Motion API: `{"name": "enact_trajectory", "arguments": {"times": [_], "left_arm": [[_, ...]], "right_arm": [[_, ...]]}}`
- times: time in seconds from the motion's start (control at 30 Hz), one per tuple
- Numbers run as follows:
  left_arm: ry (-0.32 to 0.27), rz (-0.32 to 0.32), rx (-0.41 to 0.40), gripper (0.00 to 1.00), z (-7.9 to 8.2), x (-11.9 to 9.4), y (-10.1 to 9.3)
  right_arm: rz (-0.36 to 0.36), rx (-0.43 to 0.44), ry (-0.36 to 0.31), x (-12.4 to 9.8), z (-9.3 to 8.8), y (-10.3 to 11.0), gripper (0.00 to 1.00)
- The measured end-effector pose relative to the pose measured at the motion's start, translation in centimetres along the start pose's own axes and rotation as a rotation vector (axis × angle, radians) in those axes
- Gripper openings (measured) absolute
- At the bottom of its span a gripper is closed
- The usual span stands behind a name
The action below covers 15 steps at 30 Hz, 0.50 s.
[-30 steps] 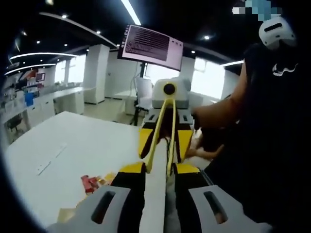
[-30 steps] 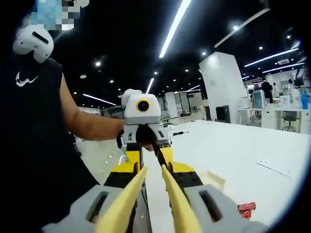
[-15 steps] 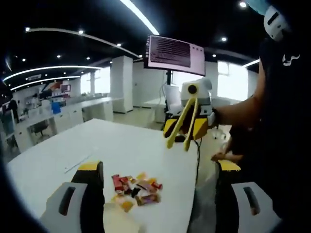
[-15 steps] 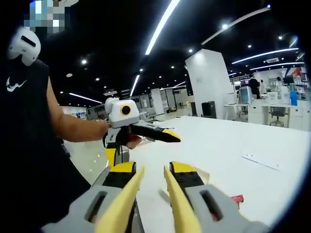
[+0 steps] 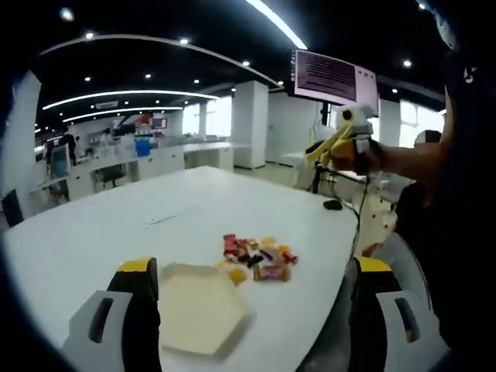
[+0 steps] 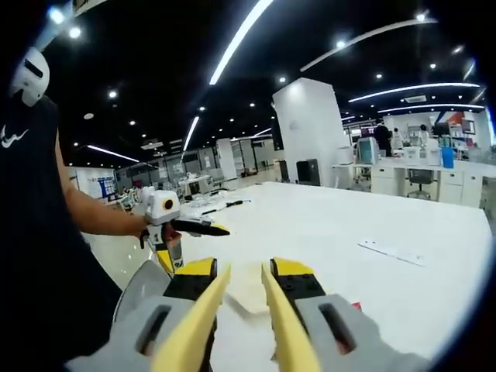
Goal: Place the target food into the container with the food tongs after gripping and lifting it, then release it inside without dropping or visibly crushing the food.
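Where the left gripper view looks along the white bench [image 5: 116,232], the left tool [image 5: 252,310] has its jaws spread wide, nothing between them. A pale hexagonal container [image 5: 198,306] lies near the bench's near edge, between the jaws in that view. Just beyond it, touching or nearly so, sits a small heap of wrapped food pieces [image 5: 257,256] in red, orange and yellow, towards the bench's right edge. The right tool [image 5: 339,143] is held aloft past that edge, by a person's hand, with the yellow food tongs [image 5: 325,147] in its grip. In the right gripper view, the right tool [image 6: 242,310] is closed on the tongs [image 6: 240,325], whose two arms stand slightly apart with nothing between the tips. The left tool [image 6: 186,229] hangs open off the bench's left edge.
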State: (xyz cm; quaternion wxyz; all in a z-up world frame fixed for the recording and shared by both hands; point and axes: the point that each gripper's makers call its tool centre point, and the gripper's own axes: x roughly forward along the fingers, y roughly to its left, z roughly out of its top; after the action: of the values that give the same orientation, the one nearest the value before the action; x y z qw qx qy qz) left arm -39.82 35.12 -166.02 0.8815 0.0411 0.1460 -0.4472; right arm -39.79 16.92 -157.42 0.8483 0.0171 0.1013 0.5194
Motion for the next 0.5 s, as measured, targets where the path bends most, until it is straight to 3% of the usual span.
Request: {"name": "enact_trajectory", "arguments": {"times": [0.13,0.27,0.5], "left_arm": [[0.016,0.044,-0.005,1.00,-2.4,-1.1,0.3],[0.072,0.065,0.014,1.00,-5.1,-1.7,0.3],[0.097,0.073,0.031,1.00,-7.2,-2.3,0.1]], "right_arm": [[-0.017,-0.012,0.023,-0.1,-0.8,-0.5,0.27],[-0.046,-0.033,0.055,-0.2,-1.8,-1.2,0.27],[-0.102,-0.048,0.095,-0.1,-3.4,-2.4,0.27]]}}
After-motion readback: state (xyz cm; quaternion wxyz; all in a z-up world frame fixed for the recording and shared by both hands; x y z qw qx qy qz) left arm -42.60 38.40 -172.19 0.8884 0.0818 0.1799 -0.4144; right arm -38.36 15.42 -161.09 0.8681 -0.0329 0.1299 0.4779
